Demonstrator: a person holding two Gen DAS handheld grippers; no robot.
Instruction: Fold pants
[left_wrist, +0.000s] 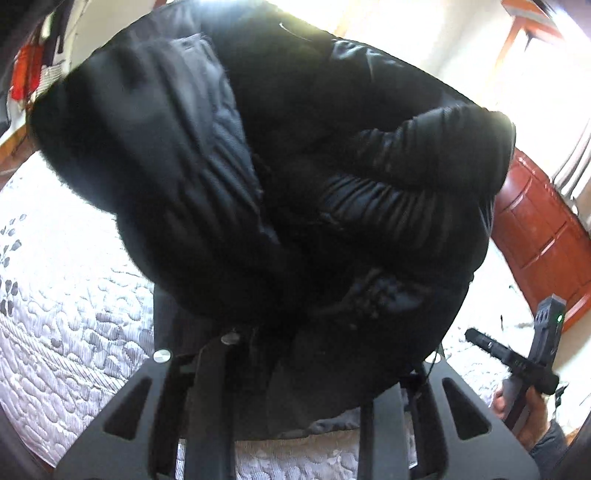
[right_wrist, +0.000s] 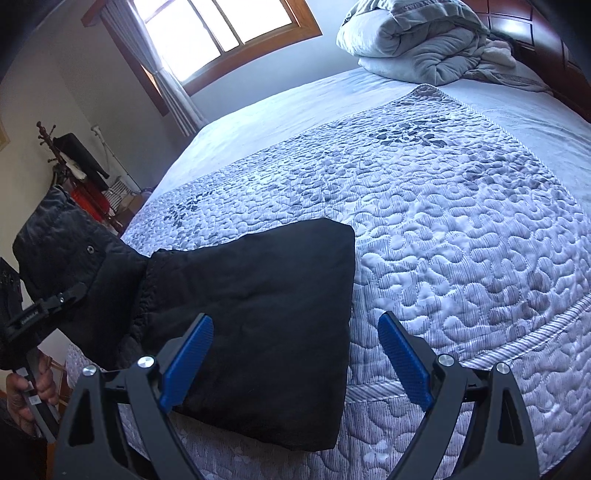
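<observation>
The black pants (right_wrist: 266, 314) lie folded on the quilted bedspread (right_wrist: 461, 221), near the bed's front edge. Their left end (right_wrist: 70, 243) is lifted off the bed and bunched around my left gripper (right_wrist: 74, 291), which is shut on the cloth. In the left wrist view the black fabric (left_wrist: 277, 166) fills most of the frame and hides the tips of the fingers (left_wrist: 207, 387). My right gripper (right_wrist: 295, 354) hovers open above the near part of the folded pants, its blue pads (right_wrist: 188, 362) wide apart and gripping nothing.
A bundled grey blanket (right_wrist: 417, 40) sits at the far end of the bed by a dark wooden headboard (right_wrist: 554, 48). A window (right_wrist: 221, 26) and a coat rack (right_wrist: 70, 158) stand off to the left. A red-brown wooden panel (left_wrist: 543, 236) is beside the bed.
</observation>
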